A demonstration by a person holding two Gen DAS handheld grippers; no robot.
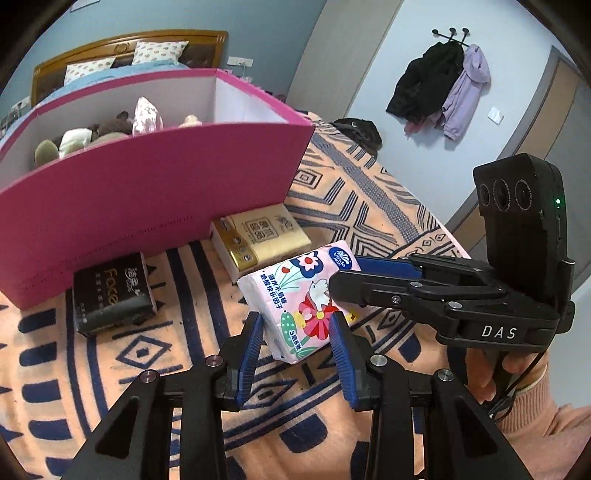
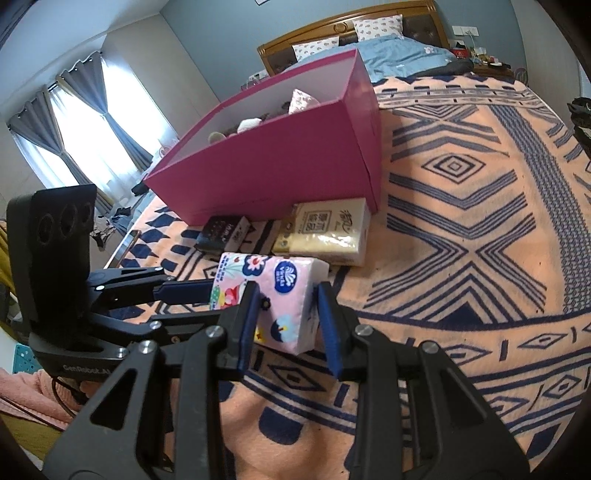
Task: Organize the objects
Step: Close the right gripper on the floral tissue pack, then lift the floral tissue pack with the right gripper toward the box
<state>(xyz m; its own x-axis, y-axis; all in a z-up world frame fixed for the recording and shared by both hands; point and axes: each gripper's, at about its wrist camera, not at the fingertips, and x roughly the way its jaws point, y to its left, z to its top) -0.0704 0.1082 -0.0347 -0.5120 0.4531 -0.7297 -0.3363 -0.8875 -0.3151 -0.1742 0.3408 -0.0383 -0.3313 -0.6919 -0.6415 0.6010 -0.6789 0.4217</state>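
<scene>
A pink floral tissue pack (image 1: 295, 291) (image 2: 284, 280) lies on the orange and navy patterned blanket (image 1: 147, 354), in front of a pink box (image 1: 159, 192) (image 2: 280, 162). My left gripper (image 1: 295, 326) (image 2: 210, 302) is shut on the pack's near end, with a blue pad against each side. My right gripper (image 2: 288, 304) (image 1: 347, 275) is shut on the pack's other end. A black tissue pack (image 1: 110, 291) (image 2: 225, 232) and a yellow tissue pack (image 1: 262, 236) (image 2: 328, 229) lie against the box's front wall.
The pink box holds several soft items (image 1: 99, 133). A bed with a wooden headboard (image 2: 351, 22) stands beyond it. Coats (image 1: 443, 85) hang on a wall rack and a dark garment (image 1: 358, 131) lies at the blanket's far edge. Curtained windows (image 2: 74, 122) are at the left.
</scene>
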